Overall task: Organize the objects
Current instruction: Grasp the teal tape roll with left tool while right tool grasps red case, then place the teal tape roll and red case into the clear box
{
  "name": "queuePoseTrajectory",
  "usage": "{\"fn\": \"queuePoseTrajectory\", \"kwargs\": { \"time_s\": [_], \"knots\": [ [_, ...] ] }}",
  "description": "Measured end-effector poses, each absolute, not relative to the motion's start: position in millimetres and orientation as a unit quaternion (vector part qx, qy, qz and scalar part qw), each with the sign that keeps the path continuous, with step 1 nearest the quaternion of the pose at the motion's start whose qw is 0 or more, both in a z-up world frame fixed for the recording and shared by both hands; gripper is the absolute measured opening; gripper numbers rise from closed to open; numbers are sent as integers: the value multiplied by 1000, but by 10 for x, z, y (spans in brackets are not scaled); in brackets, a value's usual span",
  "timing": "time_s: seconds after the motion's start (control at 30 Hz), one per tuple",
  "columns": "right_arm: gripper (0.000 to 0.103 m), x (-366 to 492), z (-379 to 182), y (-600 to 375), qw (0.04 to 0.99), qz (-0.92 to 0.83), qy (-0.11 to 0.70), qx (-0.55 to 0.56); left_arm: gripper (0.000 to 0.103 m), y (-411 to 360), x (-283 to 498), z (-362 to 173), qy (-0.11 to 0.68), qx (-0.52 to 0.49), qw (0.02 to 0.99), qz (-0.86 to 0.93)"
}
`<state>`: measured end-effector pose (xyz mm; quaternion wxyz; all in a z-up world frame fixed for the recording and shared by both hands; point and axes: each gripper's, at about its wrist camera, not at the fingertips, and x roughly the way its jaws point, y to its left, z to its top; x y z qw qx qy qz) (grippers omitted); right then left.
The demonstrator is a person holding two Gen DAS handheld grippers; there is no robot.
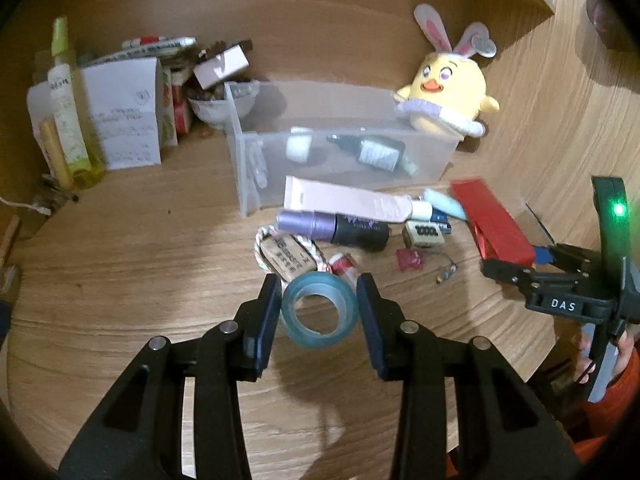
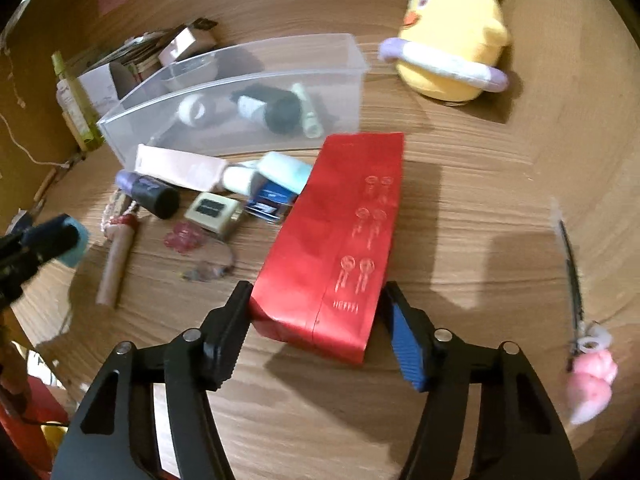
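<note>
A teal tape roll (image 1: pixel 320 312) hangs just above the wooden table, and my left gripper (image 1: pixel 320 300) is shut on it, one pad on each side. Off to the right lies a long red box (image 2: pixel 332 232). My right gripper (image 2: pixel 314 308) is shut on the box's near end, the pads against its two long sides; the left wrist view shows the same grip (image 1: pixel 508 272). Behind both stands a clear plastic bin (image 1: pixel 248 152) holding a white jar (image 1: pixel 299 145) and a dark bottle (image 1: pixel 372 152).
Loose items lie between bin and grippers: a pink tube (image 1: pixel 348 200), a purple-black bottle (image 1: pixel 332 228), a roped wooden tag (image 1: pixel 286 258), a small cube (image 1: pixel 424 234). A yellow plush chick (image 1: pixel 448 88) sits back right, cartons and bottles (image 1: pixel 120 116) back left, a pink charm (image 2: pixel 592 376) far right.
</note>
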<state>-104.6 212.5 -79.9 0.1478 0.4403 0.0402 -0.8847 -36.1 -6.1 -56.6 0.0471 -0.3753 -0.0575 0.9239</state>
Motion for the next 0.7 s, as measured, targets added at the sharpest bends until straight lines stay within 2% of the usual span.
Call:
{"fn": "queuePoseTrajectory", "kwargs": {
  "time_s": [0.47, 0.7],
  "knots": [
    [58, -859, -131, 2353, 160, -929, 14, 334, 39, -6, -527, -216, -53, -330, 33, 942],
    [58, -1138, 189, 2182, 190, -936, 10, 296, 39, -24, -724, -7, -49, -306, 21, 951]
  ]
}}
